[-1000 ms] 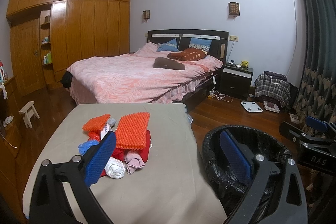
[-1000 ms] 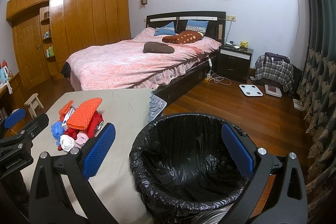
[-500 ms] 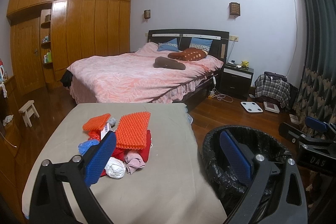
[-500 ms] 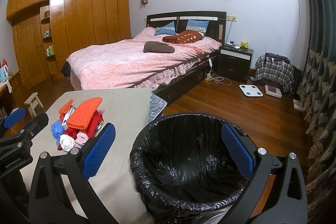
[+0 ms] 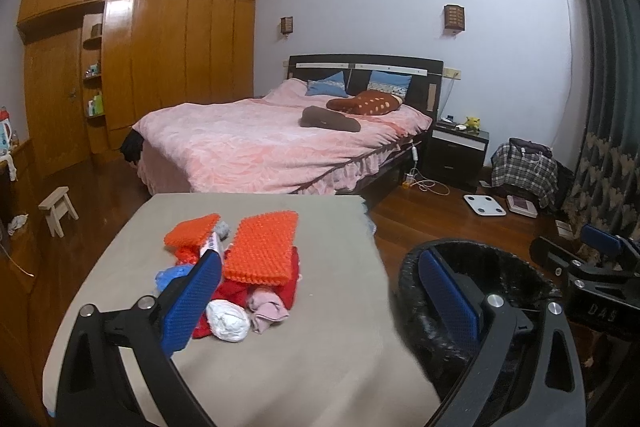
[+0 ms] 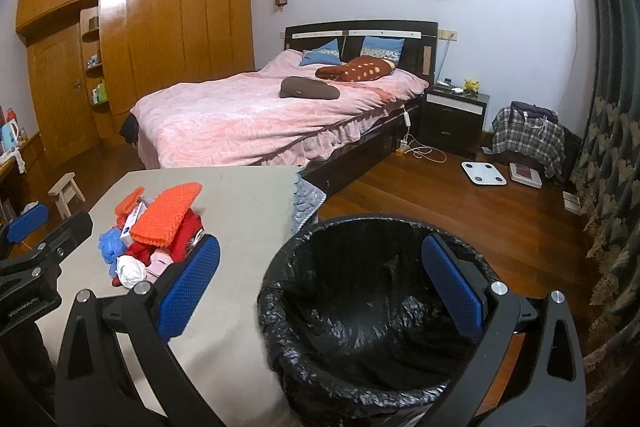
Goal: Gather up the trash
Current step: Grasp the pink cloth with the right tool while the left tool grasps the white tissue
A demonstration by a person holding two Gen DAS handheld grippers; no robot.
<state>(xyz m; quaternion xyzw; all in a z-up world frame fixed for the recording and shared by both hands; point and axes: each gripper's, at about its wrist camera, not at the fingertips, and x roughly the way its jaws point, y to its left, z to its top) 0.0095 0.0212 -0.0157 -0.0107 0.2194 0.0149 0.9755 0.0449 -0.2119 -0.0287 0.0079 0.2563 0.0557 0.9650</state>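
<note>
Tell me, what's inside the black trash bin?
The trash bin shows only its crinkly black bag liner, and no trash is visible in it. The near inside wall is hidden by the rim, and the right gripper, open, covers a bit.

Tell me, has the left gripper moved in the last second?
No. In its own view the left gripper frames the trash pile and the bin just as before, both jaws open.

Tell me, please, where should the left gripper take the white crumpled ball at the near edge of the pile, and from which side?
Grip the white crumpled ball across its rounded middle, coming from above on the near side. It lies low on the table at the pile's front, free toward the open left gripper; red cloth crowds it behind.
</note>
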